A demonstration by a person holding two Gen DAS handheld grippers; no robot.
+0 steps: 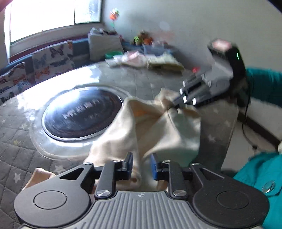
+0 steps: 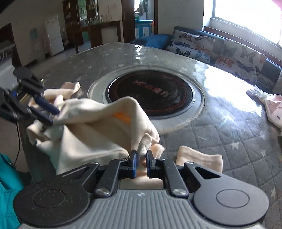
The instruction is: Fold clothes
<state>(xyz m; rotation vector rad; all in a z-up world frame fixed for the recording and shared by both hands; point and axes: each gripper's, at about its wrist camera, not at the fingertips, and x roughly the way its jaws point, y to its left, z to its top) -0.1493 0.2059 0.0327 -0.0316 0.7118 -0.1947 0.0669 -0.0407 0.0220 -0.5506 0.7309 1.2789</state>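
a: centre of scene — round black glass cooktop (image 1: 82, 114), ringed in silver, sunk into the quilted grey star-print tabletop (image 1: 15, 149). taken as landmark.

b: cream-coloured soft cloth garment (image 2: 91, 133) with a small orange mark, lifted off the tabletop just in front of the cooktop, stretched as a sagging sheet between both tools and overlapping the cooktop's near rim in the right wrist view.

a: left gripper (image 1: 141, 166), black with blue pads — jaws partly apart, a fold of the garment running between them. pressing or loose: cannot tell from the left wrist view. in the right wrist view, same gripper (image 2: 50, 114) blurred, to the left of the cooktop, tips buried in bunched cloth.

b: right gripper (image 2: 141, 163) — jaws nearly closed, pinching a thin edge of the garment, in front of the cooktop. from the left wrist view, seen (image 1: 178, 105) to the right of the cooktop, tips clamped on an upper corner.

a: teal sleeve (image 1: 264, 84) behind that gripper.

b: butterfly-print cushions (image 2: 241, 56) beyond the cooktop, under a bright window (image 1: 52, 15). loose pale clothes (image 1: 158, 59) on the tabletop's far side.
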